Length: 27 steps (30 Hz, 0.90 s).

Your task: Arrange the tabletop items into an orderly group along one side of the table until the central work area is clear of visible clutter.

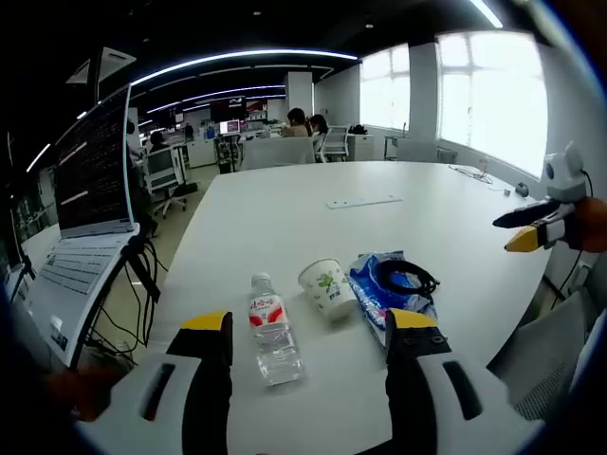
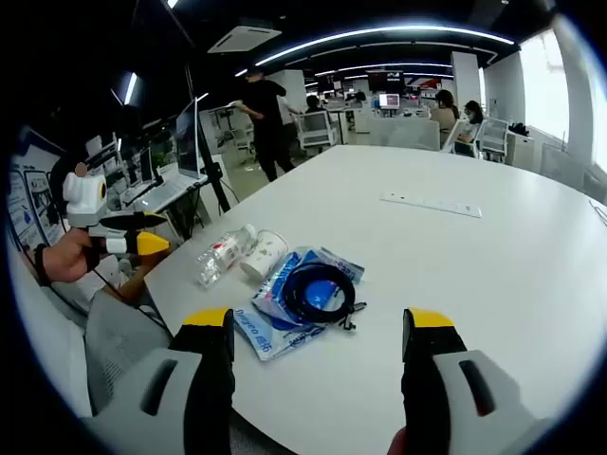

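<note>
White tabletop [image 1: 313, 227] carries a small cluster low-centre in the left gripper view: clear water bottle [image 1: 273, 332] w/ red label lying on its side, paper cup [image 1: 327, 286] tipped over just beside it on the right, then a blue plastic pack [image 1: 387, 292] w/ a black coiled cable [image 1: 406, 278] resting on top. Cup touches or nearly touches the pack, can't tell which. Left gripper [image 1: 310, 327] at frame bottom, jaws spread wide, nothing between them, bottle sits near the left jaw. Right gripper [image 1: 531, 227] shows at the right edge of that view, held off the table. Right gripper view: right gripper [image 2: 318, 322] also spread apart & empty, pack [image 2: 285, 313] & cable [image 2: 318, 289] just above the jaws, cup [image 2: 264, 256] & bottle [image 2: 223, 254] upper left of them. Left gripper [image 2: 128, 232] at left edge, in a hand [image 2: 71, 256]. White power strip [image 2: 432, 204] lies well apart, further up the table. Laptop [image 1: 90, 209] stands upper left, off the table.
</note>
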Motion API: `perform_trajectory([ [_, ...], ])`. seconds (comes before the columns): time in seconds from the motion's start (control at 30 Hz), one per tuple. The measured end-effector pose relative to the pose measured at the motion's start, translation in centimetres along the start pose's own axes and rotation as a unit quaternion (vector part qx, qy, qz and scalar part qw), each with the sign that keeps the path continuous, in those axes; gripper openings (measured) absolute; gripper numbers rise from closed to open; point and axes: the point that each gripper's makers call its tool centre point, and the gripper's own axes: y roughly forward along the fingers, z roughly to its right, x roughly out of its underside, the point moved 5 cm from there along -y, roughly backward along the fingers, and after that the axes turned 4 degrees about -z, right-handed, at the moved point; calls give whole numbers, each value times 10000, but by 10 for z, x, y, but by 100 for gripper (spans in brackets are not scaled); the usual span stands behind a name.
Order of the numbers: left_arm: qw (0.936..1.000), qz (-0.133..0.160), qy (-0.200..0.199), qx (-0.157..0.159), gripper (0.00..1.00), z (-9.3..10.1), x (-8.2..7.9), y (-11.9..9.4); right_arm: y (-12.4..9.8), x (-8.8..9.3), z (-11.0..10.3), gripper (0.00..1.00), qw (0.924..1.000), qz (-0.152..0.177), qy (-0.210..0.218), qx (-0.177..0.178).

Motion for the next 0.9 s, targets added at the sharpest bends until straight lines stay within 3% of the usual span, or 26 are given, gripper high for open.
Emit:
perform_trajectory([
  [0.9,10000,-30,42,7,65,-5,2,-2,-3,14,-4,72,9998,-185,-26,9],
])
